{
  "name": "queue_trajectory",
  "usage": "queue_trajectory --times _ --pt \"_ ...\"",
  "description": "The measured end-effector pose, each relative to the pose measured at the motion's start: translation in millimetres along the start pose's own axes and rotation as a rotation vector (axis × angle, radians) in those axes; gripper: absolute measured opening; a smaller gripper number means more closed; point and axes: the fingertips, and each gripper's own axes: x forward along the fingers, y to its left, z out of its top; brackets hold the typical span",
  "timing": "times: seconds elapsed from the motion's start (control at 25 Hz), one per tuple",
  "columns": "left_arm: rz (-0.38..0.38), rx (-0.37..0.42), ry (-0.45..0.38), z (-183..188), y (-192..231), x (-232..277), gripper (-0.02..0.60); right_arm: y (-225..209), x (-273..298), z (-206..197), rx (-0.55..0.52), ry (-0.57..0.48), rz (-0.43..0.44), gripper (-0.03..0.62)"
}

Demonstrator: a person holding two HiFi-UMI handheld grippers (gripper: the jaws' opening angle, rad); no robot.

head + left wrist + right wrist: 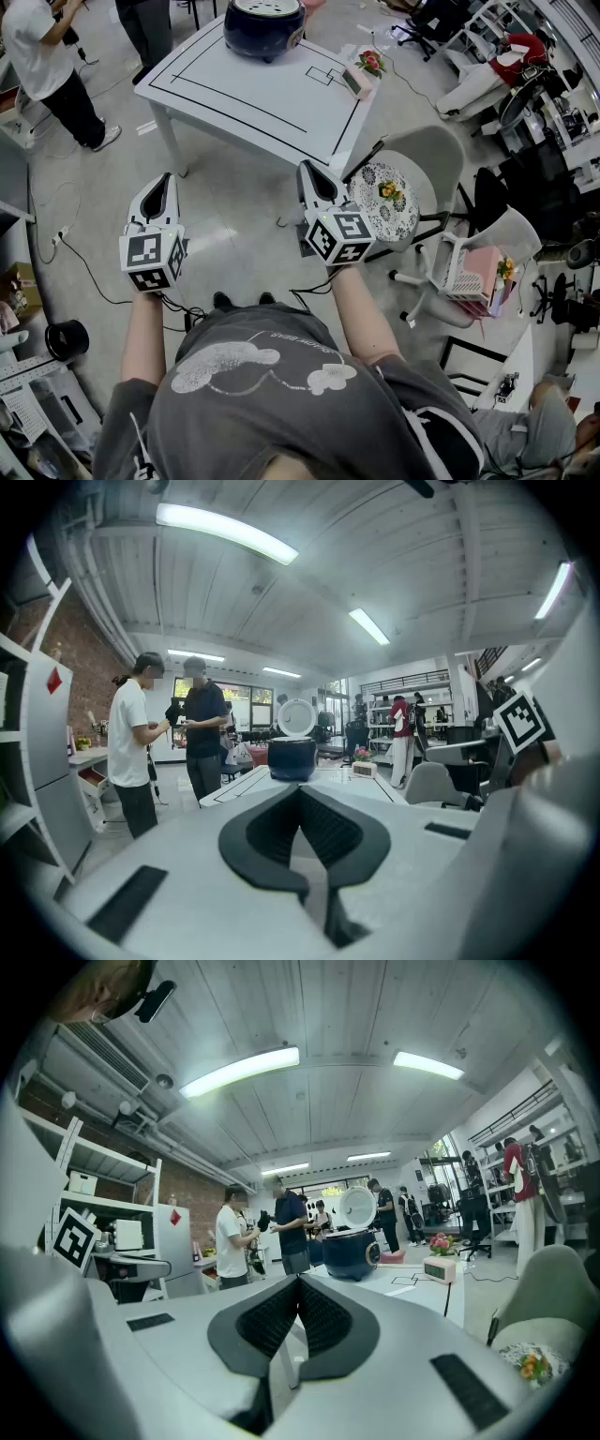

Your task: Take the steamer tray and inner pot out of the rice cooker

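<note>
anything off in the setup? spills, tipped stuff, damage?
Nothing stands out. The rice cooker stands upright on the white table, its lid raised, and no spill is visible. The left gripper and right gripper are shut, empty and short of the table.

A white table [253,84] stands on the floor, its top marked with a large black rectangle outline and small black squares [323,73] near one corner. A dark blue rice cooker [264,25] sits at the far edge with its lid [357,1207] raised upright. At the right corner a small clock [353,82] stands just beside pink flowers [371,63].
</note>
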Motion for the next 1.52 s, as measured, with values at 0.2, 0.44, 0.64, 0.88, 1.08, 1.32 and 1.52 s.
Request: queue_trajectory --times 0.2,0.44,0.64,0.88,1.08,1.32,1.52 --pt "0.018 -0.001 0.004 -3 -4 -4 0.008 5 -5 -4 -0.009 0.008 0.019 0.026" --pt "0.017 -0.015 0.022 -10 -5 -6 0.008 7 -8 -5 -0.006 0.009 0.016 0.026" --pt "-0.008 -0.022 0.018 -13 -4 -8 0.008 11 -6 -5 0.025 -0.016 0.011 0.026" --pt "-0.005 -0.046 -0.118 -2 16 -17 0.045 27 6 -7 0.039 -0.024 0.029 0.121" --pt "-0.010 -0.049 -0.211 0 38 -20 0.385 43 17 -15 0.079 -0.006 0.026 0.319" --pt "-0.028 -0.071 -0.113 -24 54 -9 0.421 44 22 -27 0.107 0.009 -0.020 0.331" --pt "-0.057 -0.063 -0.045 -38 59 10 0.422 31 34 -38 0.129 0.035 -0.053 0.331"
